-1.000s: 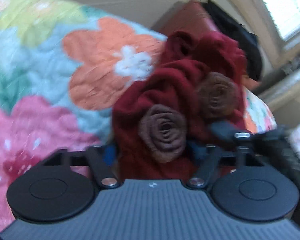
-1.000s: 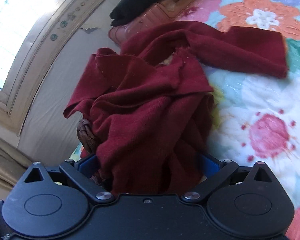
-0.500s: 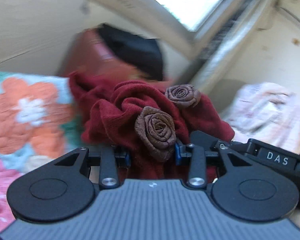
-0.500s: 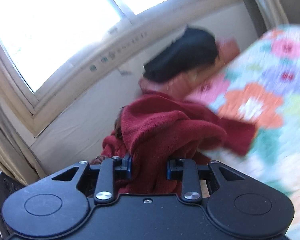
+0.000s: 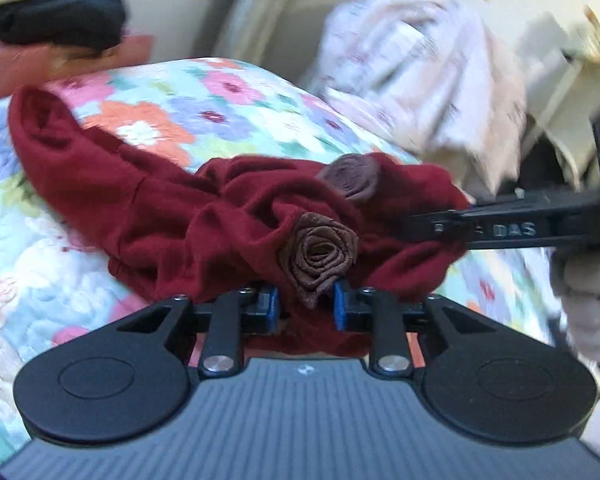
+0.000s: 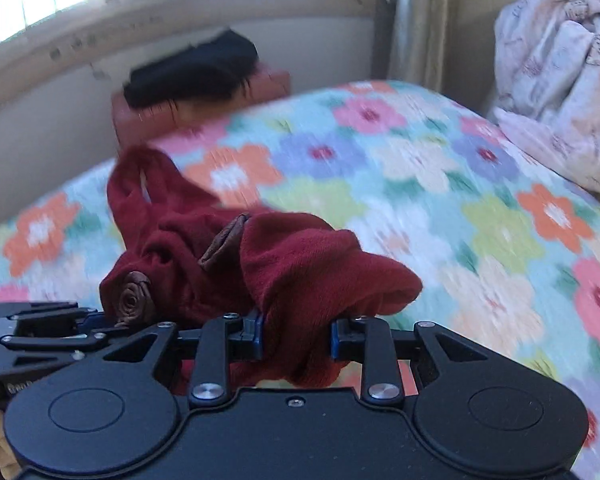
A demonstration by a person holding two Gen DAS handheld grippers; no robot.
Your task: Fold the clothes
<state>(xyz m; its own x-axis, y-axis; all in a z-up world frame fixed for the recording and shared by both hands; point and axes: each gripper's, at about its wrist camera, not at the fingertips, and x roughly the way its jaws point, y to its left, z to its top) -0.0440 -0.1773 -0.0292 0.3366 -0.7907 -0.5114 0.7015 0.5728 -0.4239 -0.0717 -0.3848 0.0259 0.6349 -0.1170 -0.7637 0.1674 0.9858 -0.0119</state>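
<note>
Now both tongs, left (image 5: 306, 306) and right (image 6: 296, 338), tight on the maroon garment (image 5: 188, 220).

Bunched dark-red garment (image 5: 172, 216) with brown fabric roses (image 5: 320, 256), lifted over the bed.

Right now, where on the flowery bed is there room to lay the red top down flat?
The flowery quilt lies bare between the red top and the pale bundle. It is crowded where both grippers, left and right, pinch the bunched top, and by the black cloth.
</note>
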